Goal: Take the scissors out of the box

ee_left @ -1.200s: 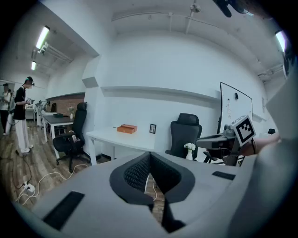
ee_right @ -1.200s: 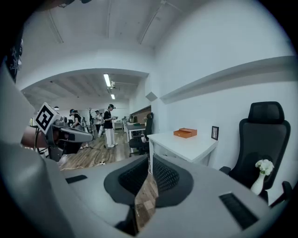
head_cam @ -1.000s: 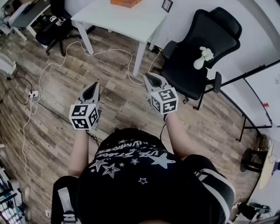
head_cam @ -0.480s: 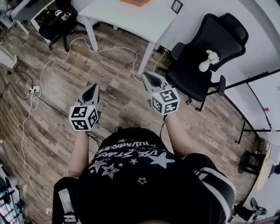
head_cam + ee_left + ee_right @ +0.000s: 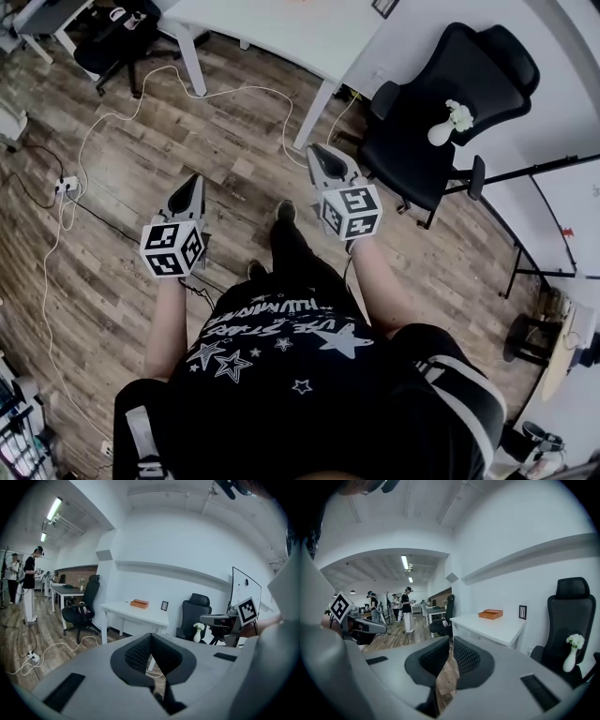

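Approach step. The left hand-held gripper (image 5: 194, 180) and right hand-held gripper (image 5: 320, 152) are both clenched and empty. The flat orange box (image 5: 139, 603) lies on the far white tabletop (image 5: 151, 615). The scissors are not visible and are presumably inside. Next: get within reach and open the box.

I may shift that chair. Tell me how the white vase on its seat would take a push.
The vase looks small with flowers on top, so it would probably tip easily. It stands on the black chair's cushioned seat, likely unsteady footing. Possibly ceramic, so breakable.
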Demonstrator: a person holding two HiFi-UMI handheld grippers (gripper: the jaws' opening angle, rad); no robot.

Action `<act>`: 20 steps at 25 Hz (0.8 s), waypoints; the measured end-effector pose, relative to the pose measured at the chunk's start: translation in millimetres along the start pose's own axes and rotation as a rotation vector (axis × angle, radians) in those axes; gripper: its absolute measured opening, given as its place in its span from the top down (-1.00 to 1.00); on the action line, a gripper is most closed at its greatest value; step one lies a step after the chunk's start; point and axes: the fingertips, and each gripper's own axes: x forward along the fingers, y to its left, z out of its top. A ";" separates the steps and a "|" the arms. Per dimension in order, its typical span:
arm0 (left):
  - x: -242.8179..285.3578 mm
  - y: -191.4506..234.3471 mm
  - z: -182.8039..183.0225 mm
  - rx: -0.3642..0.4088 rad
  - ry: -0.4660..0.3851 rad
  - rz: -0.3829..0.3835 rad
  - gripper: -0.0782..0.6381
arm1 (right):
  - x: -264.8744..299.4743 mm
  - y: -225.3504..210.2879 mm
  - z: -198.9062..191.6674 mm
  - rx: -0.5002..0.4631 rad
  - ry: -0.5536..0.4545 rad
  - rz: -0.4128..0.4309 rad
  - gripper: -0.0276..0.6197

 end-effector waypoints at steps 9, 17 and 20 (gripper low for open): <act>67.5 23.7 20.5 -0.013 0.015 0.034 0.73 | 74.7 -57.9 4.2 0.092 -0.016 -0.007 0.36; 155.6 58.1 63.4 -0.027 0.013 0.053 0.73 | 158.3 -121.3 21.0 0.113 0.018 -0.010 0.22; 194.7 59.9 82.0 -0.021 0.014 0.036 0.73 | 189.0 -148.4 34.8 0.118 0.023 -0.005 0.21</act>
